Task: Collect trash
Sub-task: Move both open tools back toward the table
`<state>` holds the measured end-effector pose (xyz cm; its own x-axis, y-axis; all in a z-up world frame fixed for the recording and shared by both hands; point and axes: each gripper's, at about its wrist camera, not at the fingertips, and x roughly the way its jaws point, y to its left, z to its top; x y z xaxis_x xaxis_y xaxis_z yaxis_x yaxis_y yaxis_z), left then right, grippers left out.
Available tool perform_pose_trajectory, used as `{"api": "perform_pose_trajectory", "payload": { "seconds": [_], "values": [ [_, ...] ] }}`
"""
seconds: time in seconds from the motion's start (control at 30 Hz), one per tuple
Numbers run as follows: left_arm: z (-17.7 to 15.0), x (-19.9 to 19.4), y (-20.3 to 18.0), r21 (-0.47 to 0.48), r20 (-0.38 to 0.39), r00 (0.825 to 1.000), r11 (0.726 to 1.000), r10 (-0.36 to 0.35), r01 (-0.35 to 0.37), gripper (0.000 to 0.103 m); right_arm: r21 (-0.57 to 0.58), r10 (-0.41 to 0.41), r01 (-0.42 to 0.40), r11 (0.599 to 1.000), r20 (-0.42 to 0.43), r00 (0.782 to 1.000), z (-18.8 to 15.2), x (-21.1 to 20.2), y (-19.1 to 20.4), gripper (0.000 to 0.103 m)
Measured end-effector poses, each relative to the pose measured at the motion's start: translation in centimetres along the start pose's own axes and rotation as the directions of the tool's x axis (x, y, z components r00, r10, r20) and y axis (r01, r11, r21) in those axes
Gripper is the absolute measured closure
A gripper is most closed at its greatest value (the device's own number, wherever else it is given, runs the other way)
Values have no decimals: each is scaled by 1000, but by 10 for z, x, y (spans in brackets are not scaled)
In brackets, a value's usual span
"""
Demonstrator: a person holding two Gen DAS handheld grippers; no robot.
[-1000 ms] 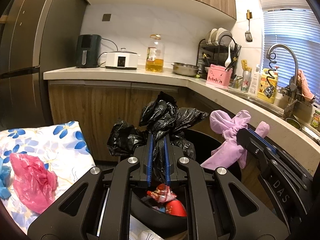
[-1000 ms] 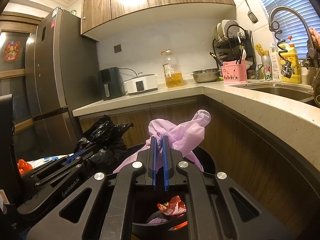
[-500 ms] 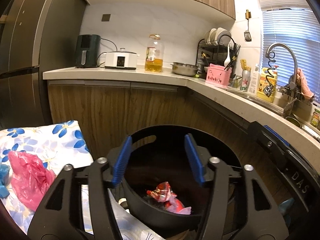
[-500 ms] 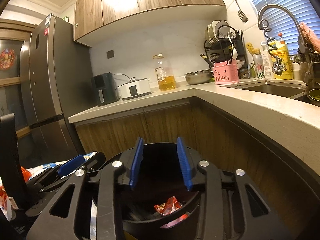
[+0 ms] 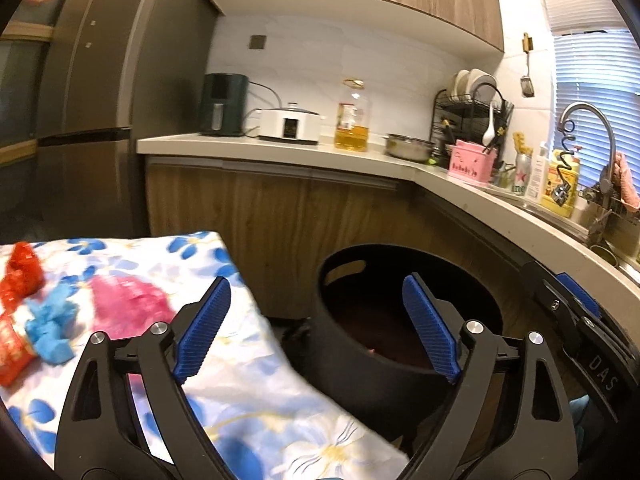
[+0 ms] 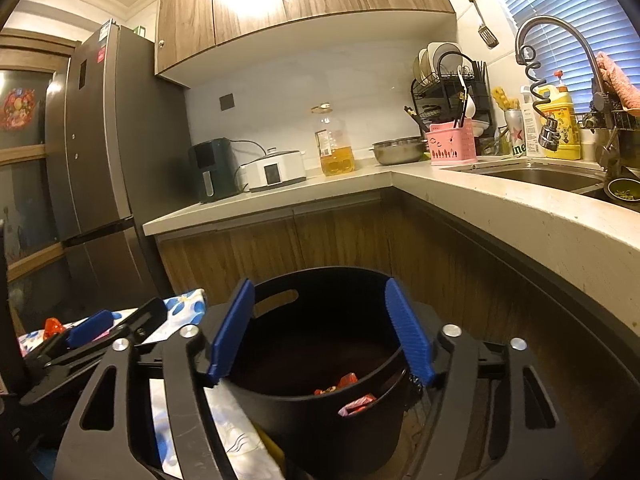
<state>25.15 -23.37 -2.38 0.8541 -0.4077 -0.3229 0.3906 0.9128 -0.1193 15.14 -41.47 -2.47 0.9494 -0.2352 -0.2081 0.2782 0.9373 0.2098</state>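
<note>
Left wrist view: left gripper (image 5: 316, 330) spread wide, fingers (image 5: 202, 328) holding nothing, hanging over the edge of a floral cloth (image 5: 248, 384) and the black bin (image 5: 400, 376). Pink bag (image 5: 128, 302), blue scrap (image 5: 52, 324) and red wrappers (image 5: 18, 278) lying on the cloth to the left.

Right wrist view: right gripper (image 6: 320, 336) also wide open and empty, right above the bin (image 6: 320, 416). Red wrappers (image 6: 346, 390) down inside. Beige counter (image 6: 520, 216) curving off to the right.

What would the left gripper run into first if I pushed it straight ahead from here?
Probably the near rim of the black trash bin, seen between the open left gripper's fingers, right of the floral cloth. Depth is unclear, so it might instead pass over the rim.
</note>
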Motion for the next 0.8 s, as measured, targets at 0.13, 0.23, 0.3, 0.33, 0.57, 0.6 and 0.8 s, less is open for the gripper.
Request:
{"api": "perform_pose_trajectory", "payload": {
  "seconds": [0.13,0.23,0.3,0.33,0.57,0.6,0.8],
  "values": [
    [-6,-23,15,-14,12,999,998,53,-53,16,7,22,-22,1000,-4,1000,-5,-12,9,28],
    [-10,-37,28,-27,17,995,995,94,-93,16,4,45,-45,999,-10,999,-10,-20,19,26],
    [-13,-48,39,-43,17,992,991,125,-124,16,4,60,-60,998,-16,998,-13,-24,26,26],
    [-14,-53,44,-52,15,991,990,136,-135,16,4,68,-68,998,-20,997,-14,-26,30,26],
    [-27,-85,82,-91,5,974,971,224,-223,16,1,113,-113,994,-18,993,-23,-43,58,26],
    [-30,-91,89,-96,6,971,967,239,-237,16,-2,124,-124,992,-20,992,-24,-44,63,26],
    [-40,-122,126,-130,8,943,935,334,-330,16,-15,186,-187,982,-50,981,-36,-49,99,26]
  ]
}}
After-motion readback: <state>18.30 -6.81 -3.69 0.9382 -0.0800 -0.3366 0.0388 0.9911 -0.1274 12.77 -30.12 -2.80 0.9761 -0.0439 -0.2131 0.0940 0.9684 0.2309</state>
